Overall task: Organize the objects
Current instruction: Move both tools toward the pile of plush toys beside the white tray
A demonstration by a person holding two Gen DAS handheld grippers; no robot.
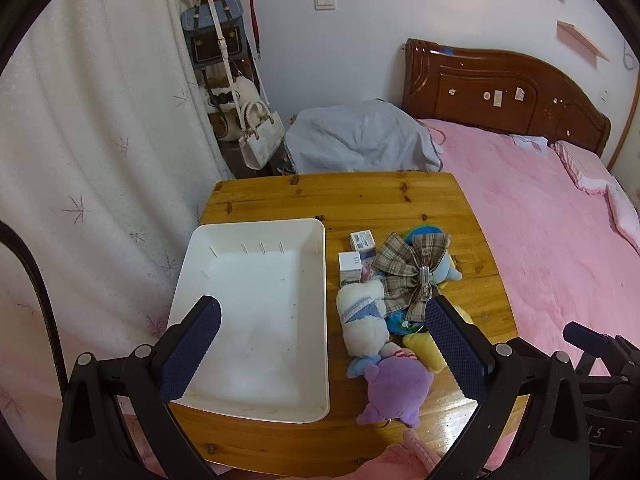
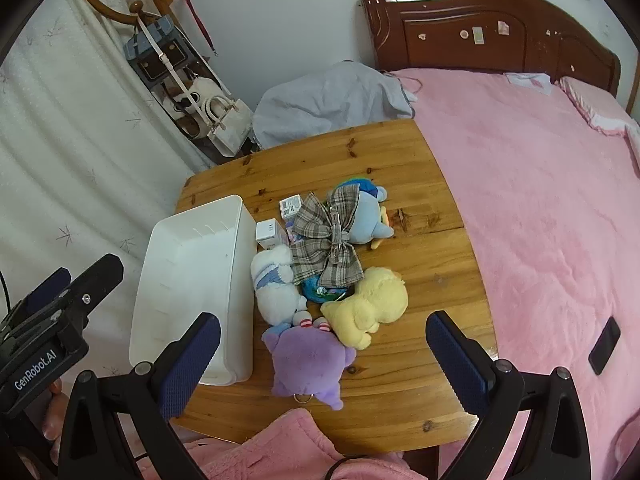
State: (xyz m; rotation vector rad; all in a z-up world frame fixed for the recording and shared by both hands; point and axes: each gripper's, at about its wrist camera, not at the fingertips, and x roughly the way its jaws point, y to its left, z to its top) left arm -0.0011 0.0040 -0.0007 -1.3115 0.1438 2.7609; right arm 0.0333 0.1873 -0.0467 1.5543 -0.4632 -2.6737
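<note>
A wooden worktop (image 2: 420,272) stands beside a pink bed (image 2: 560,200). On its left side sits a white tray (image 2: 236,280); just right of that lie two small boxes (image 2: 269,234), a plaid bow (image 2: 328,240) and a cluster of plush toys (image 2: 308,356).

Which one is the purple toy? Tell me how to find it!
Look at the wooden table beside the pink bed. Toys lie heaped right of the white bin. The purple plush lies at the heap's near end, closest to the table edge, the only purple one, with a metal ring.
</note>
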